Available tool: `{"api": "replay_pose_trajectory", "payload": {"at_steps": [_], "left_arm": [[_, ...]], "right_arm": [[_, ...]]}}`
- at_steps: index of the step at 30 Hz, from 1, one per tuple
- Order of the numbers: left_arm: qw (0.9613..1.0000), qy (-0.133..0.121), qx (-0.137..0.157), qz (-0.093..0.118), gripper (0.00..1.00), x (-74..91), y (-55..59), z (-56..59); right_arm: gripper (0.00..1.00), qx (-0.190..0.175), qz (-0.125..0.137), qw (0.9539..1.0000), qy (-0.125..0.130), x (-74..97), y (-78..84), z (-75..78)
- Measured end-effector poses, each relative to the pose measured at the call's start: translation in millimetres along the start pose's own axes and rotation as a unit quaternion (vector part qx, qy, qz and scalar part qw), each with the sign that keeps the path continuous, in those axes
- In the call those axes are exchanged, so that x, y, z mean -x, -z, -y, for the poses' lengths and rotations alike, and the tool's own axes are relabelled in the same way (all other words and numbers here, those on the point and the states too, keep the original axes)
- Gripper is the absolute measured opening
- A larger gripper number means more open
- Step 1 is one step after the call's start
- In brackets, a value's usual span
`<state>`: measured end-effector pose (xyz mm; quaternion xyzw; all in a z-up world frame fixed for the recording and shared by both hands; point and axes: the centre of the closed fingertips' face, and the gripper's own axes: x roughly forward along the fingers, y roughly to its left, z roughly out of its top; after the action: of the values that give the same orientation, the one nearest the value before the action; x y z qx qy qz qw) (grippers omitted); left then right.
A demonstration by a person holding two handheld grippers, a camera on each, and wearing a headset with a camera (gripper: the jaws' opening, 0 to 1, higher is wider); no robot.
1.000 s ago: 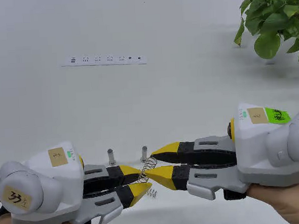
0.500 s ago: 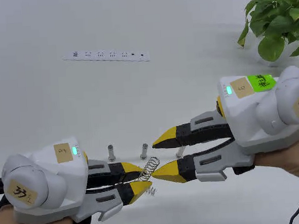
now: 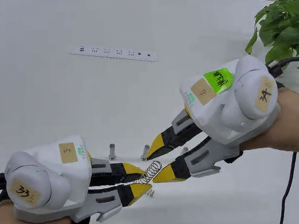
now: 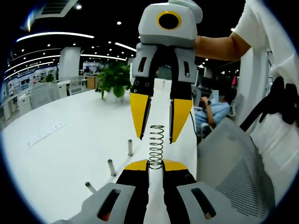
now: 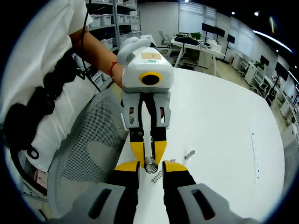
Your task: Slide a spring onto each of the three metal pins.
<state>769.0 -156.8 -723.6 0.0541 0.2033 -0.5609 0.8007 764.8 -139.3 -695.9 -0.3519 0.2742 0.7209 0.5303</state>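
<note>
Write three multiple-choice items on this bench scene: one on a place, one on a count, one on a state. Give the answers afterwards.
1. The power strip lies:
A. on the table, beyond the pins
B. in a drawer
C. on the floor

2. The pins standing upright number:
A. two
B. three
C. five

3. The left claw is:
A. open and empty
B. shut on a pin
C. shut on a spring

Answers:
1 A: the head view shows the strip flat on the white top, farther from the person than the pins.
2 B: the left gripper view shows three in a row, all bare.
3 C: its yellow tips pinch the spring's near end, while the right claw stands open about the far end.
</note>
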Motion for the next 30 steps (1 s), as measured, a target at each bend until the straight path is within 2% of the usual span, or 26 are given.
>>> {"api": "replay_pose_trajectory", "payload": {"at_steps": [6, 11, 25, 30], "left_arm": [[1.0, -0.002, -0.001, 0.001, 0.1, 1.1, 2.4, -2.5], [1.0, -0.005, 0.002, 0.005, 0.1, 2.8, 4.5, -4.8], [0.9998, -0.014, 0.005, 0.015, 0.1, 5.1, 10.2, -9.2], [0.9995, -0.019, 0.011, 0.024, 0.11, 6.9, 11.1, -9.7]], "right_arm": [[0.17, 0.022, -0.028, 0.9991, -0.021, -6.9, 1.4, 0.5], [0.13, 0.036, -0.041, 0.998, -0.033, -9.9, 1.7, 1.1], [0.12, 0.043, -0.056, 0.9966, -0.043, -15.8, 1.3, 3.6], [0.12, 0.04, -0.058, 0.9965, -0.045, -17.1, 0.6, 4.1]]}}
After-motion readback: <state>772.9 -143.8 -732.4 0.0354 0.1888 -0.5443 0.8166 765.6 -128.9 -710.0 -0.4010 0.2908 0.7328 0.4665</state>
